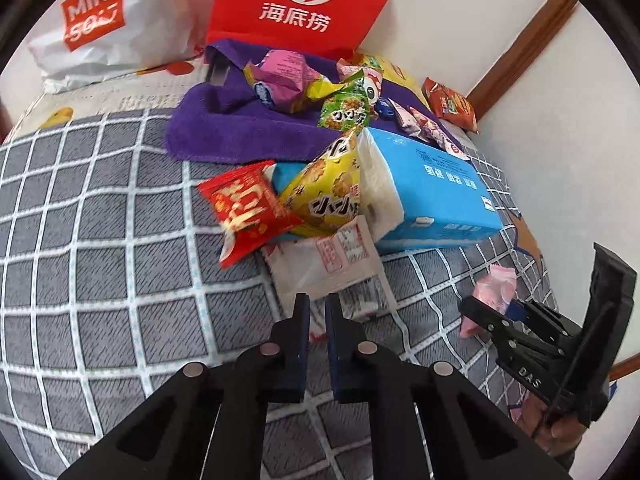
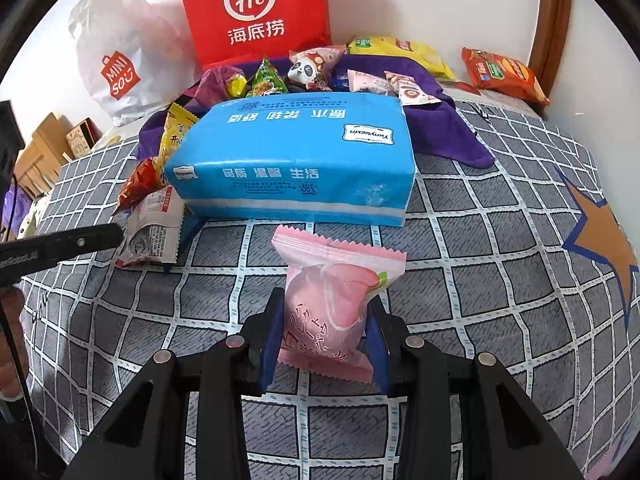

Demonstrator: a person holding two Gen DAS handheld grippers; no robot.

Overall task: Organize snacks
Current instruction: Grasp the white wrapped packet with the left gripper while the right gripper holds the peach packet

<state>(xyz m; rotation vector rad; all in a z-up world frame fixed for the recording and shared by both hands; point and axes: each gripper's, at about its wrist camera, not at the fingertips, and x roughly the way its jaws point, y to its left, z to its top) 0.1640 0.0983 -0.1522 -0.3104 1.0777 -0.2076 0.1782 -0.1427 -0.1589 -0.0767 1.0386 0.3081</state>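
Observation:
My left gripper (image 1: 318,300) points down at the checked bedsheet, its jaws nearly together over the lower edge of a white packet with red stamps (image 1: 332,260), whose thin edge it pinches. A red packet (image 1: 248,208) and a yellow packet (image 1: 324,196) lie just beyond it. The right gripper (image 2: 326,300) is shut on a pink wrapped snack (image 2: 332,292), held upright just above the sheet. In the left wrist view the same snack (image 1: 496,288) shows at the right gripper (image 1: 520,320). Several more snacks (image 2: 312,68) are piled on a purple towel (image 2: 452,132).
A blue tissue pack (image 2: 292,160) lies across the middle of the bed. Behind it stand a red paper bag (image 2: 256,12) and a white shopping bag (image 2: 116,60) against the wall. An orange packet (image 2: 504,74) lies by the wooden trim (image 2: 556,12). Cardboard boxes (image 2: 44,148) sit at far left.

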